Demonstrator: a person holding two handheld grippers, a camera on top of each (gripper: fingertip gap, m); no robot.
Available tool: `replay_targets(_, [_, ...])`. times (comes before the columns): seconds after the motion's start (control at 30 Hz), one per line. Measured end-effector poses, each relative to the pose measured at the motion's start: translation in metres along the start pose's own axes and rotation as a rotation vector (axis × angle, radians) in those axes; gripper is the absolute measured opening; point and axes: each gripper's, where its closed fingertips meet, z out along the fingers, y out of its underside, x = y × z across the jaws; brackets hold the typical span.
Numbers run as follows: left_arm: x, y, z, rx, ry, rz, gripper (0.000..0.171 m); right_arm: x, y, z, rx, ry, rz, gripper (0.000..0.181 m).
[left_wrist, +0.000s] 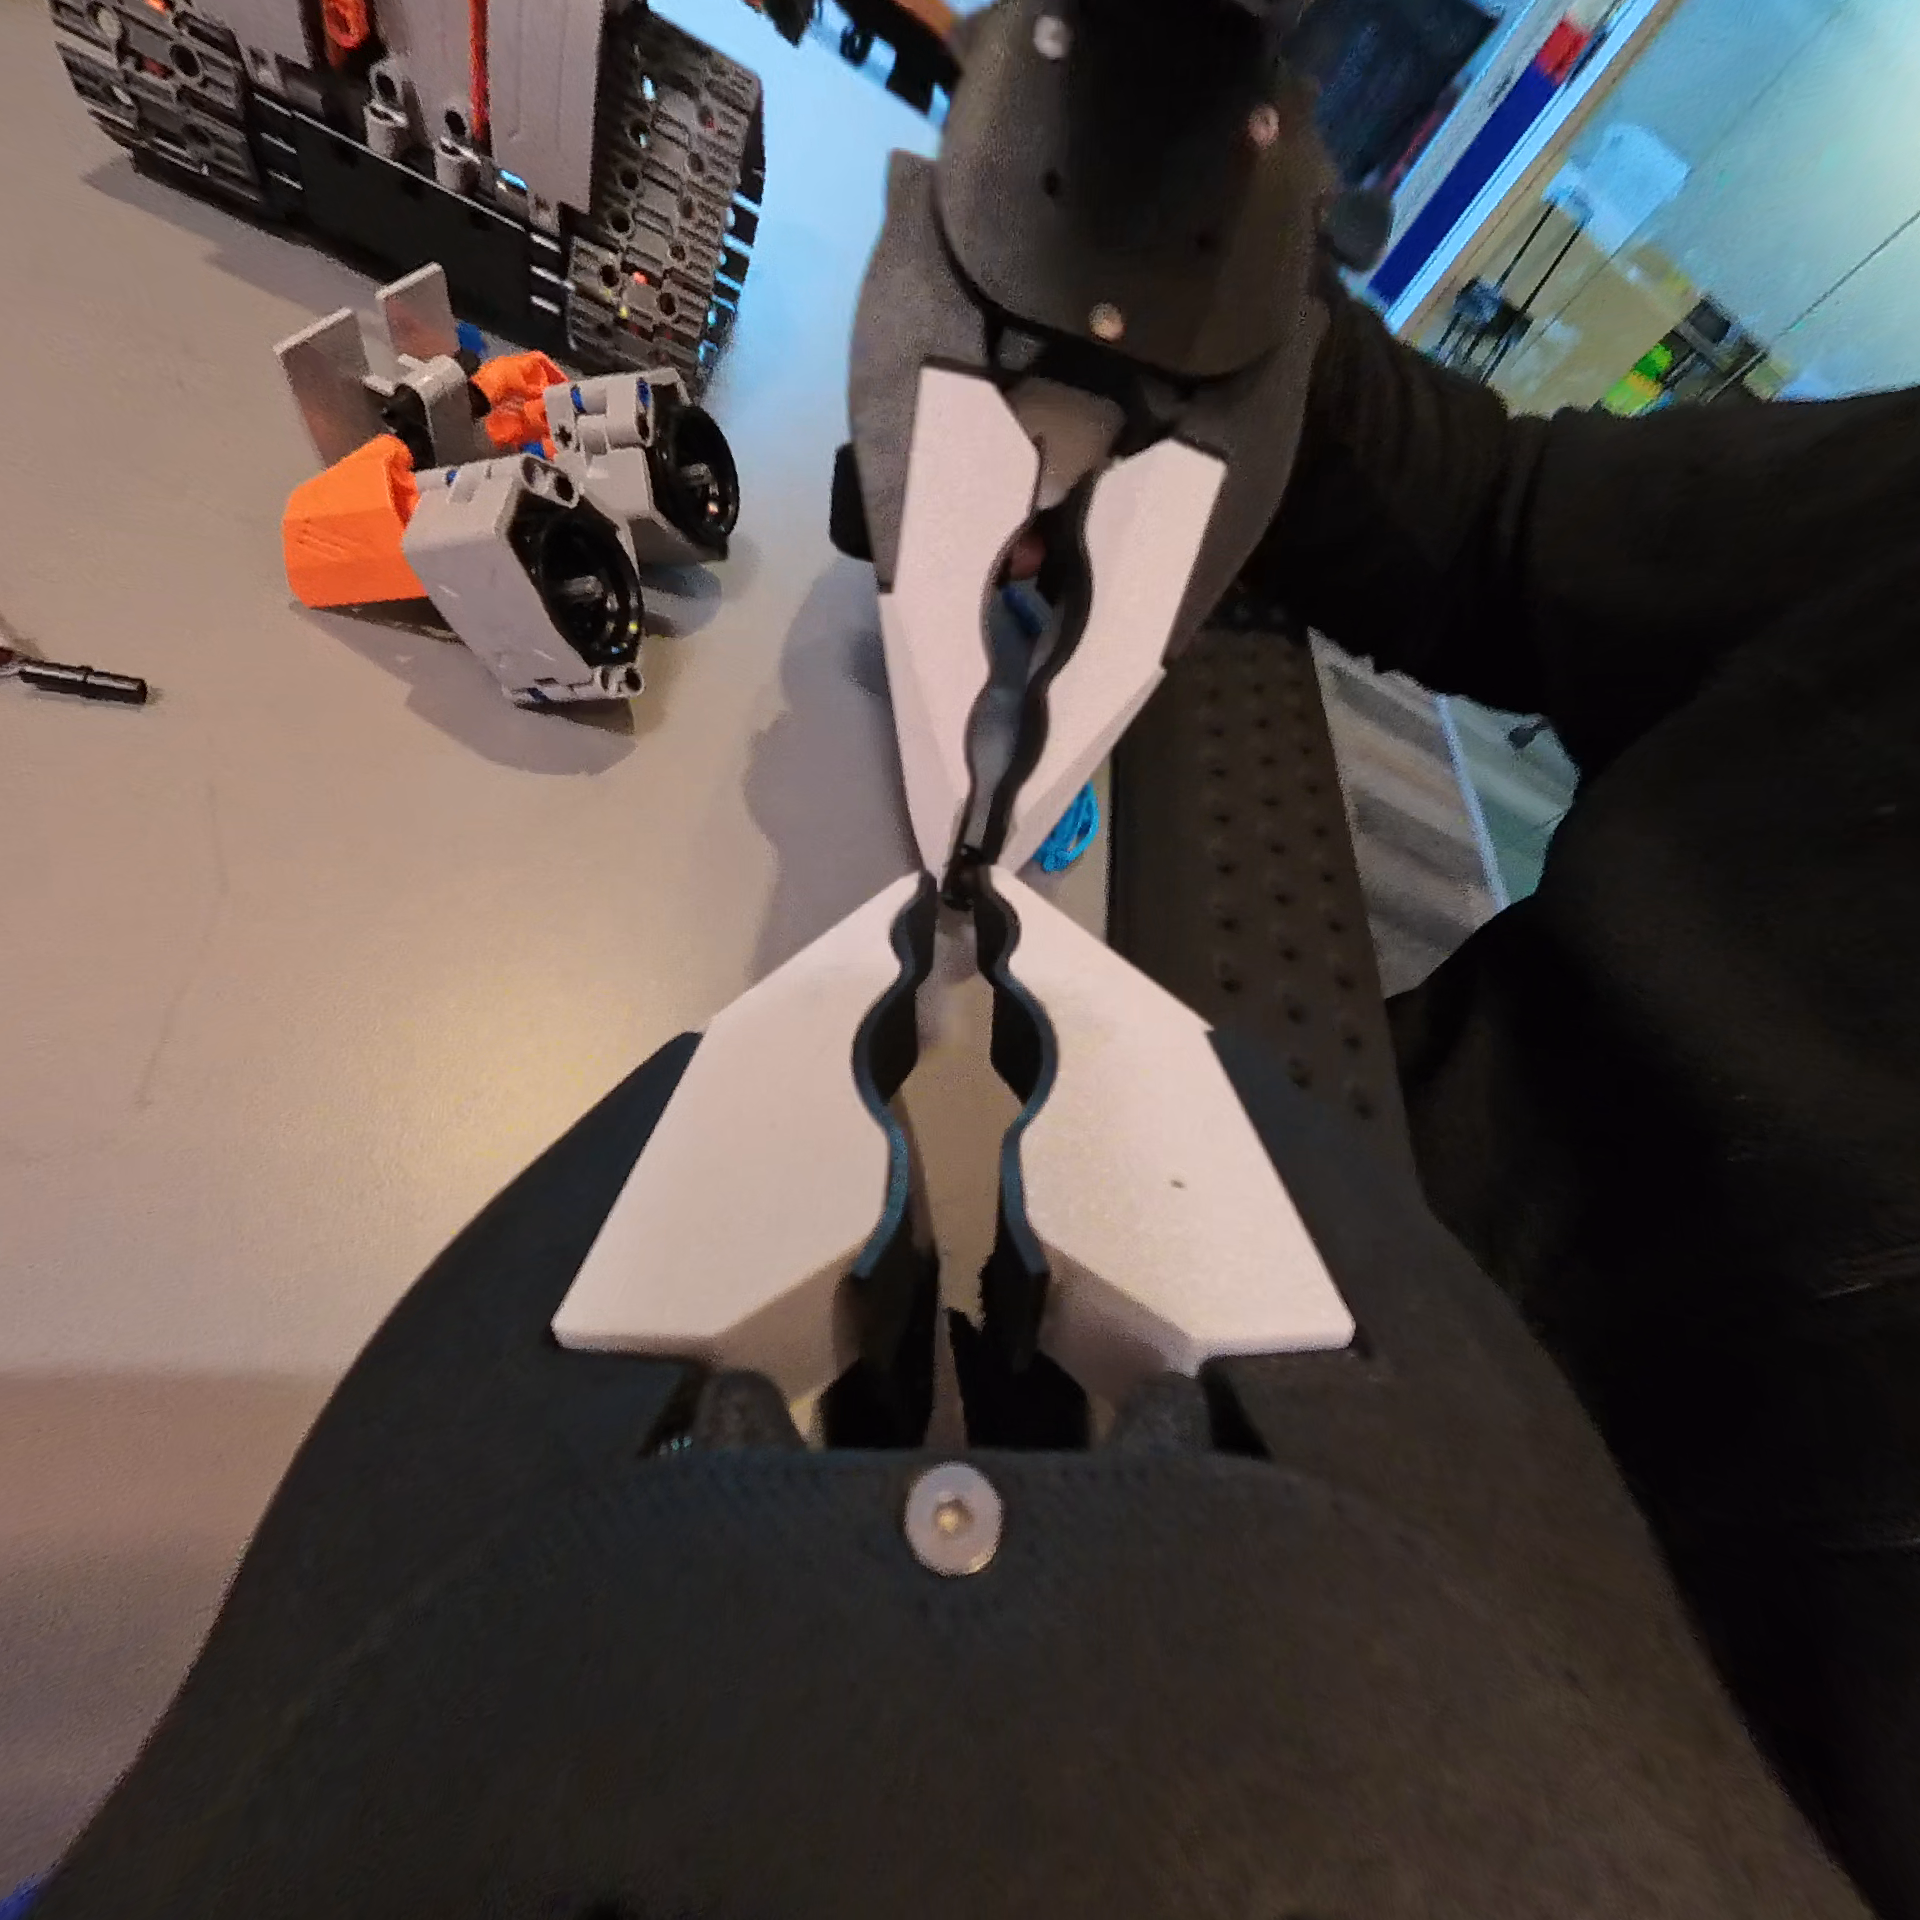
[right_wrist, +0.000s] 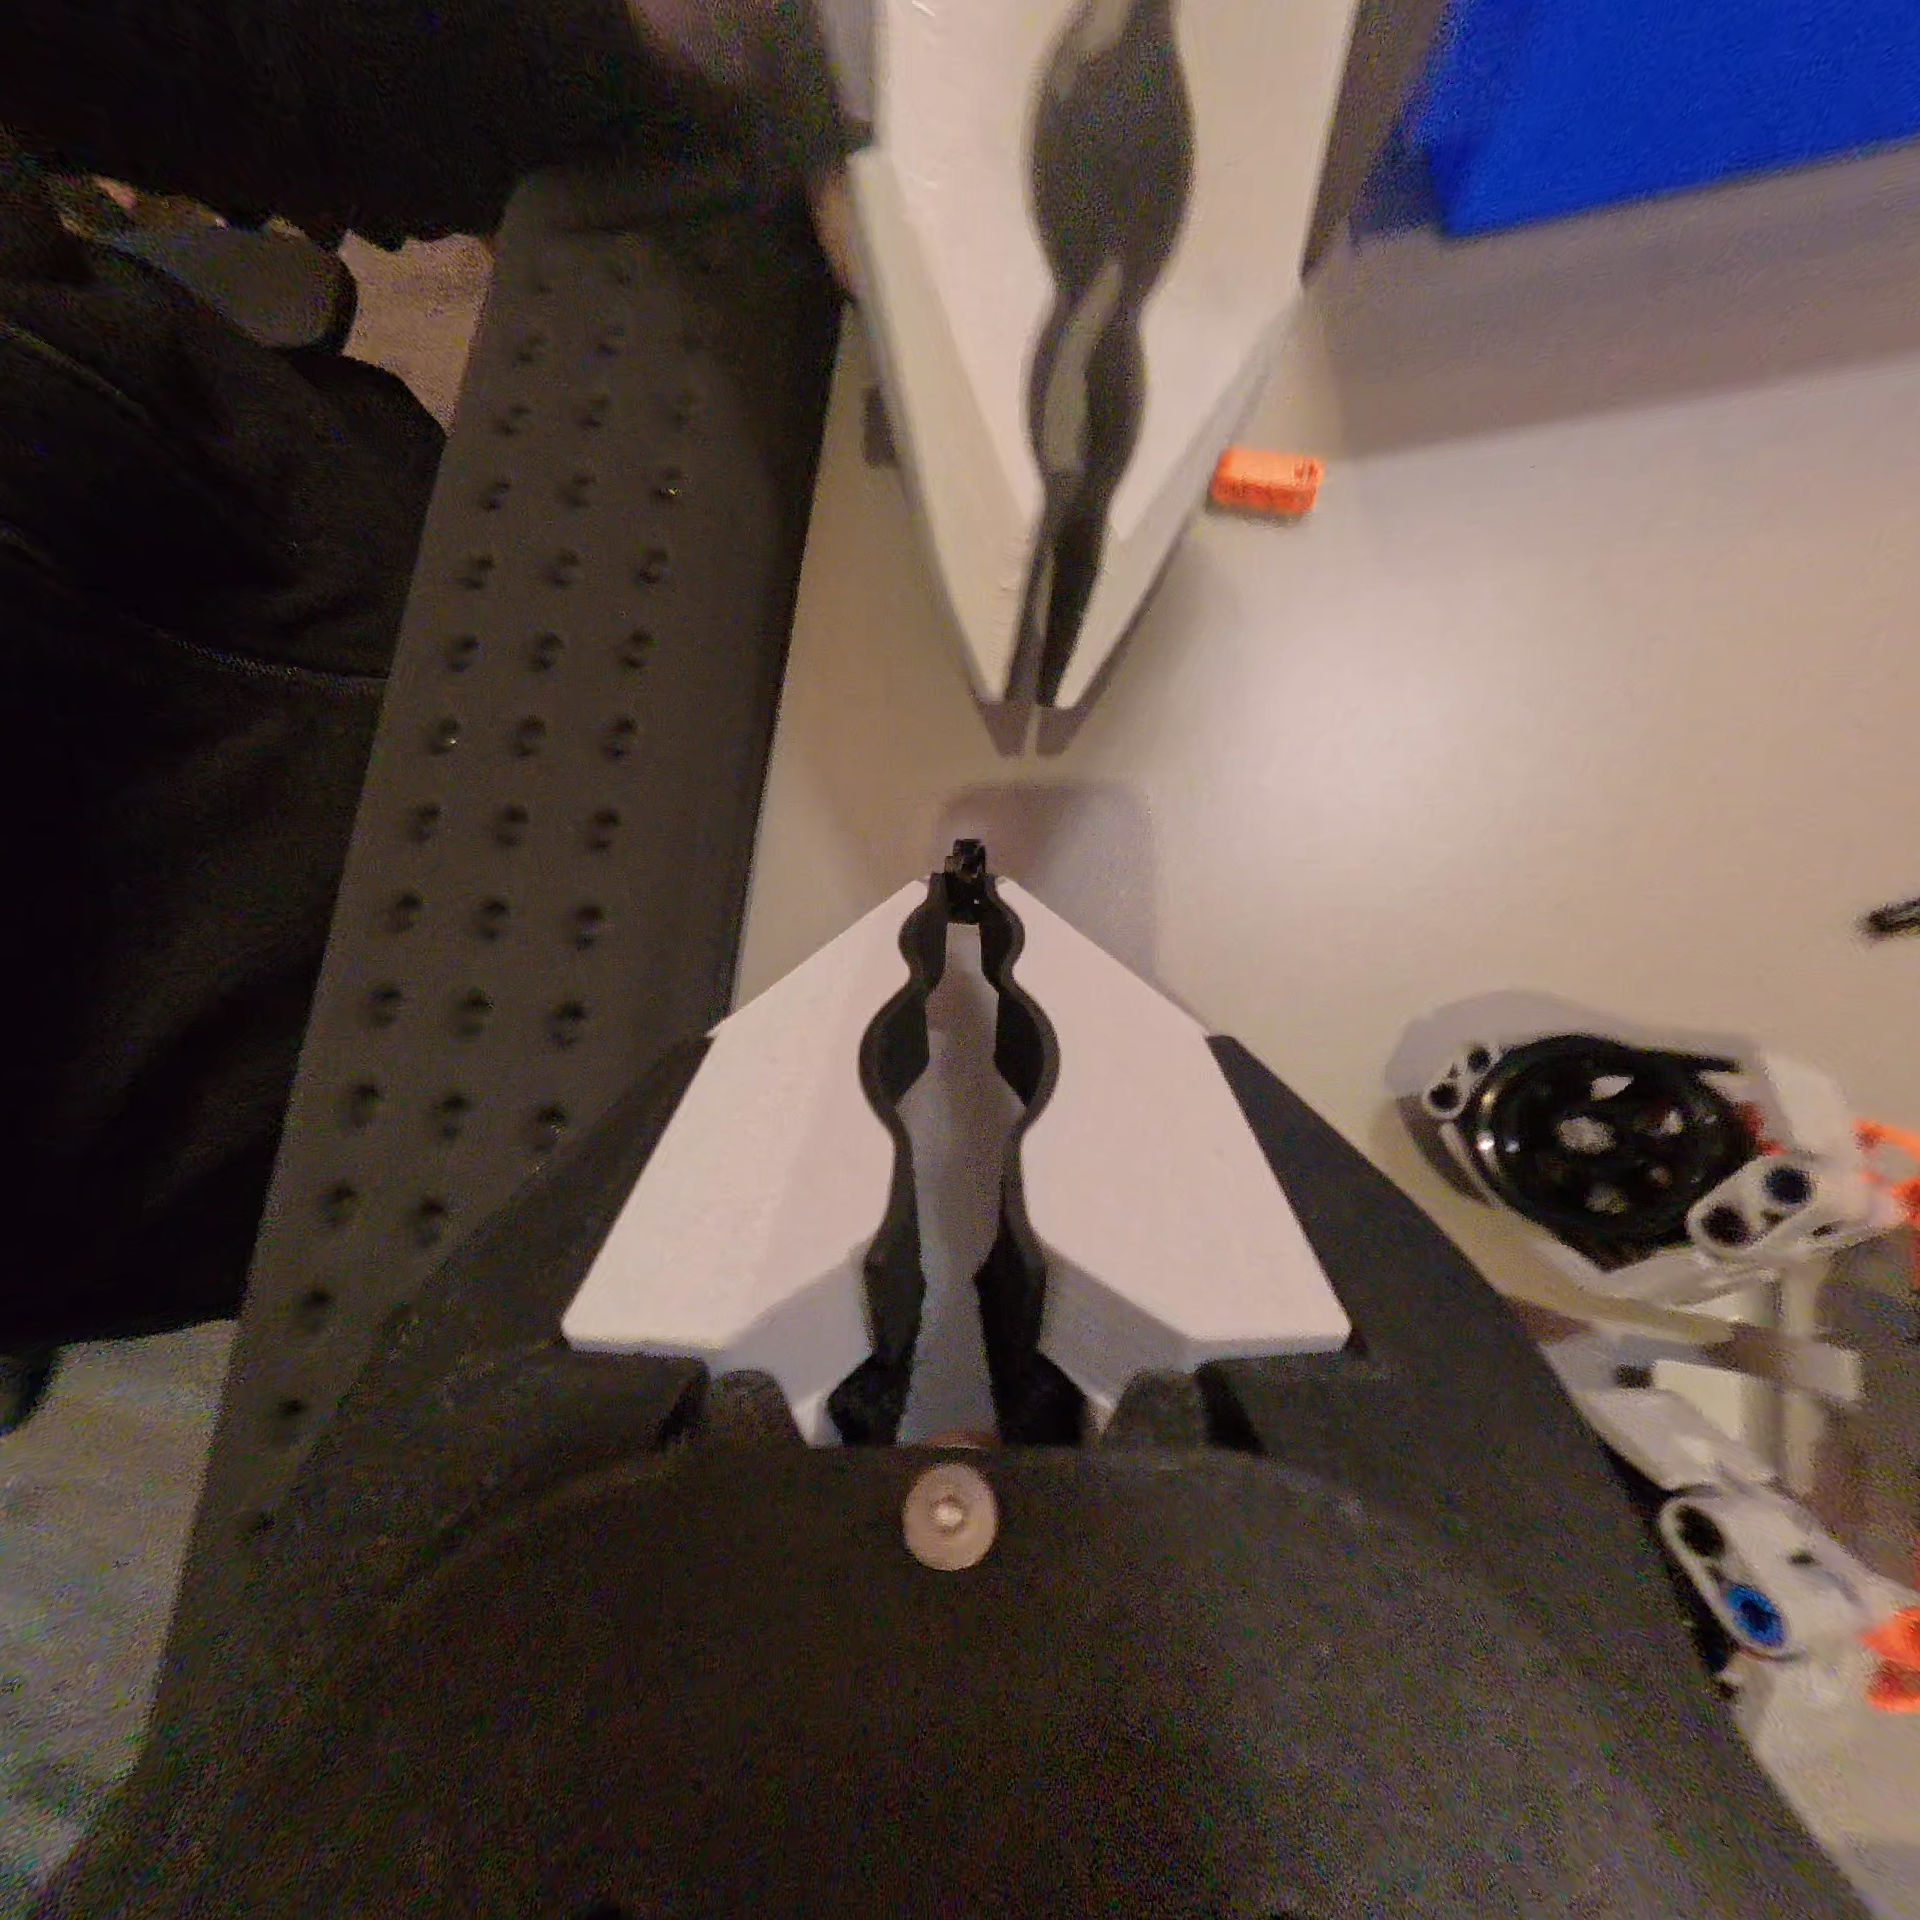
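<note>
My right gripper (right_wrist: 964, 885) is shut on a small black pin (right_wrist: 964, 864), which sticks out past its white fingertips. It hangs a little above the pale table (right_wrist: 1455, 727). My left gripper (right_wrist: 1023, 717) faces it tip to tip, jaws closed to a thin slit with nothing seen in them, a short gap from the pin. In the left wrist view my left gripper (left_wrist: 958, 883) points at the right gripper (left_wrist: 961, 854), and the black pin (left_wrist: 961, 888) shows where the tips meet. A black-sleeved arm (left_wrist: 1558, 623) holds the right gripper.
A grey and orange brick-built assembly with black hubs (left_wrist: 520, 520) and a tracked brick-built vehicle (left_wrist: 416, 135) stand at the far left. A loose black pin (left_wrist: 83, 681), a black perforated plate (left_wrist: 1247, 883), a small orange piece (right_wrist: 1268, 483) and a blue box (right_wrist: 1662, 104) are around. Both grippers' tips are close together, under 4 cm apart.
</note>
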Motion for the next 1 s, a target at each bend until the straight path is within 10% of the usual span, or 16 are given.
replay_targets(0.7, [-0.003,0.020,0.011,-0.144,-0.086,0.117,0.011,0.029,0.025,-0.020,-0.109,0.141,0.174,0.034])
replay_targets(0.83, [0.007,-0.006,-0.030,-0.113,-0.223,0.283,0.016,0.029,0.013,-0.041,-0.036,0.190,0.086,0.031])
replay_targets(1.0, [-0.014,-0.069,-0.159,-0.055,-0.647,0.405,0.029,0.033,0.007,-0.048,0.014,0.205,0.014,0.022])
